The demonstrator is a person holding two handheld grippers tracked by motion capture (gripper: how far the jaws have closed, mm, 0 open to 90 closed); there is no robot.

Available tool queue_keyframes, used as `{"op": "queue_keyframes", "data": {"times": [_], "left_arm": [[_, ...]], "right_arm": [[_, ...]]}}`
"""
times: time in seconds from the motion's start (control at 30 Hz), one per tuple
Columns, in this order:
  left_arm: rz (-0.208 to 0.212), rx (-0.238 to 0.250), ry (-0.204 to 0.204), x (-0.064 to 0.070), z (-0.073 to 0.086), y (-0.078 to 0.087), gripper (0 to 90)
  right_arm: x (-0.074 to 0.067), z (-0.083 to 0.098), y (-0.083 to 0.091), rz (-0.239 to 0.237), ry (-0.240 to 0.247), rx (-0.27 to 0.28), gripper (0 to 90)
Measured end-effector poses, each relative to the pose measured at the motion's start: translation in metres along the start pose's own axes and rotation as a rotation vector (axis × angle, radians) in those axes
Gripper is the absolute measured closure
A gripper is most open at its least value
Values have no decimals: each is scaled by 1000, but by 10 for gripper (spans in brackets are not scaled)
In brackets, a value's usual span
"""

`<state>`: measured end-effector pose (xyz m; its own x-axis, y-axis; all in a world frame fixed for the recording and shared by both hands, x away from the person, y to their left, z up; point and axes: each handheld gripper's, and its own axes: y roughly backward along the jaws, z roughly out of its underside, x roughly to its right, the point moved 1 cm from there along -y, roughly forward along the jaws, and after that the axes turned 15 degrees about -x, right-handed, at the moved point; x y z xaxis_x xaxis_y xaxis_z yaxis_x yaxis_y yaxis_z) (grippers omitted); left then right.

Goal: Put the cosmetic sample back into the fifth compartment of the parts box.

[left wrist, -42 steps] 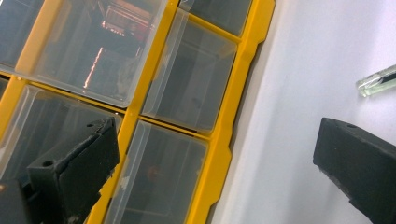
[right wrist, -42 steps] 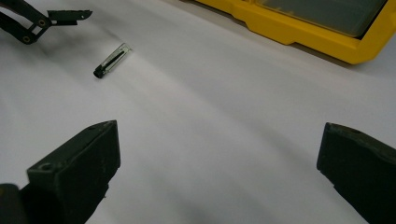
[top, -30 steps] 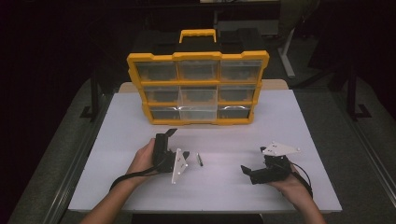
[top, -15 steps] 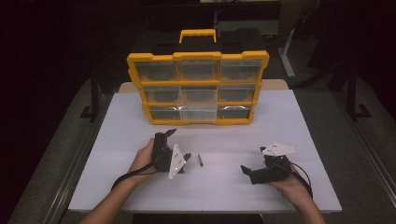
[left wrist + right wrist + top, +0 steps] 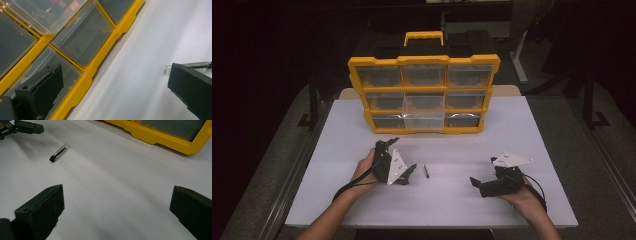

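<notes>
The left gripper point(image 5: 401, 159) is held with its jaws wide apart, and nothing is gripped between them. A small clear tube with a black cap point(image 5: 425, 170) is seen flat on the white table point(image 5: 532, 130), just beside the right-hand jaw in the left gripper view, untouched. The yellow drawer organizer point(image 5: 424, 95) is found beyond the other jaw. The right gripper point(image 5: 478, 183) is also wide open, with the tube well ahead of its fingertips.
</notes>
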<state>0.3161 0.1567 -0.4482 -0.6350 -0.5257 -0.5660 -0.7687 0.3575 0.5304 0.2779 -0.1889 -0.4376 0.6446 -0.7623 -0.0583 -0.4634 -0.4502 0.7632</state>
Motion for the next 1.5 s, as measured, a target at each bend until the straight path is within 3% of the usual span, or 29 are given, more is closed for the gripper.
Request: {"op": "queue_keyframes", "data": {"times": [0.23,0.53,0.77,0.83,1.03,1.1,1.27,1.33,1.5], "left_arm": [[41,4,65,-2,1,-1,4],[94,-2,119,-3,1,-2,4],[135,7,192,-6,0,-2,4],[160,4,227,-8,1,-2,4],[217,-15,275,-14,3,-4,3],[253,-12,305,-16,3,-5,3],[285,-6,333,-17,3,-5,2],[304,-7,366,-17,4,-6,2],[352,-14,402,-20,5,-7,2]], "right_arm": [[0,0,0,0,1,-1,0],[0,0,0,-1,-1,1,0],[0,0,0,-3,-2,-1,0],[-1,0,0,-3,-3,-2,0],[0,0,0,-2,-2,2,0],[0,0,0,-3,-2,2,0],[1,0,0,-2,-3,1,0],[1,0,1,-3,-5,0,0],[0,0,1,-3,-10,3,0]]}}
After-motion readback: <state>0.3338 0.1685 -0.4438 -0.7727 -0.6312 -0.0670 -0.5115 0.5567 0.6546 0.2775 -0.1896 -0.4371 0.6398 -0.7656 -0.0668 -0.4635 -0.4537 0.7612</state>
